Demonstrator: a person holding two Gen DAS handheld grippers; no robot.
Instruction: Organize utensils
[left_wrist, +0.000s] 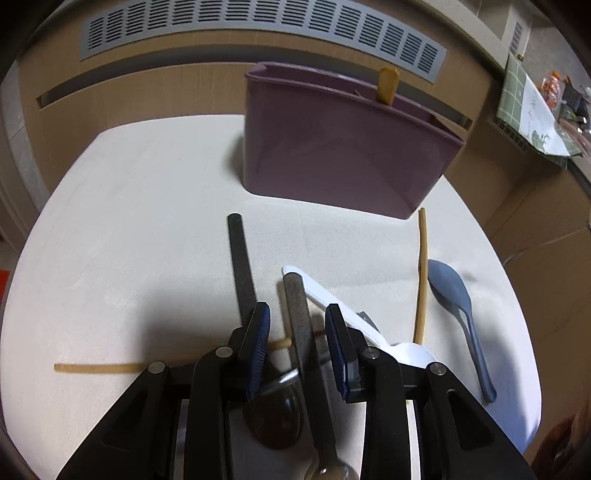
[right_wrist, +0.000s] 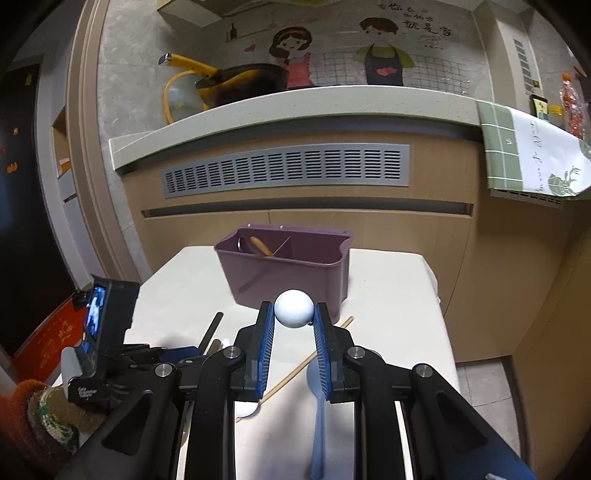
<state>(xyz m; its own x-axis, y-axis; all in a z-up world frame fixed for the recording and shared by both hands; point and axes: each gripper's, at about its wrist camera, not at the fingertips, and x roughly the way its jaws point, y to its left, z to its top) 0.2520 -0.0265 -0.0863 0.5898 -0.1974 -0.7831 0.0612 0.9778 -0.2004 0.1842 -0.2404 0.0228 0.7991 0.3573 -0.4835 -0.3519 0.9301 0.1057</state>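
Note:
The purple utensil holder (left_wrist: 343, 147) stands at the back of the white table (left_wrist: 129, 221), a wooden handle (left_wrist: 388, 86) poking out of it. My left gripper (left_wrist: 297, 309) hangs low over a pile of cutlery, its jaws apart around a grey metal handle (left_wrist: 297, 310) that the pads do not touch. Beside it lie a black handle (left_wrist: 242, 266), a white spoon (left_wrist: 325, 295), a chopstick (left_wrist: 421, 273) and a blue-grey spoon (left_wrist: 452, 291). My right gripper (right_wrist: 294, 314) is raised before the holder (right_wrist: 288, 269), shut on a white rounded utensil (right_wrist: 294, 308).
A second chopstick (left_wrist: 99, 367) lies at the left near the table's front. A wooden cabinet with a grey vent grille (right_wrist: 288, 170) rises right behind the table. In the right wrist view a gloved hand (right_wrist: 40, 417) and a small lit screen (right_wrist: 95, 314) sit at the left.

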